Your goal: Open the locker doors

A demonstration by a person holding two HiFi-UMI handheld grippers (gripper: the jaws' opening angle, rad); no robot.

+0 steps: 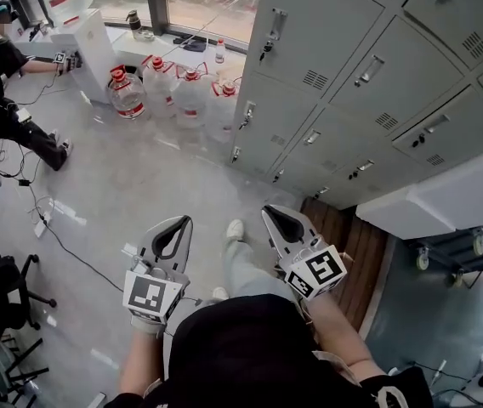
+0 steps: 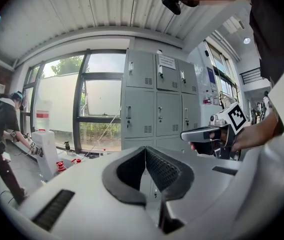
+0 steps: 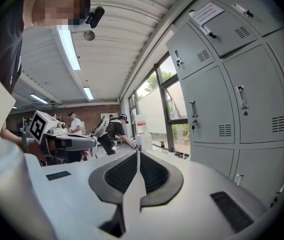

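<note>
Held side by side, left claw (image 1: 180, 223) and right claw (image 1: 270, 212); both closed, empty

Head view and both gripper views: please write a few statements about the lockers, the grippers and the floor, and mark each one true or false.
1. Every one of the locker doors in view is closed. True.
2. The left gripper grips a locker handle. False: its jaws are together on nothing, away from the locker doors.
3. The right gripper is shut and empty. True.
4. The water jugs on the floor have blue caps. False: their caps are red.
</note>
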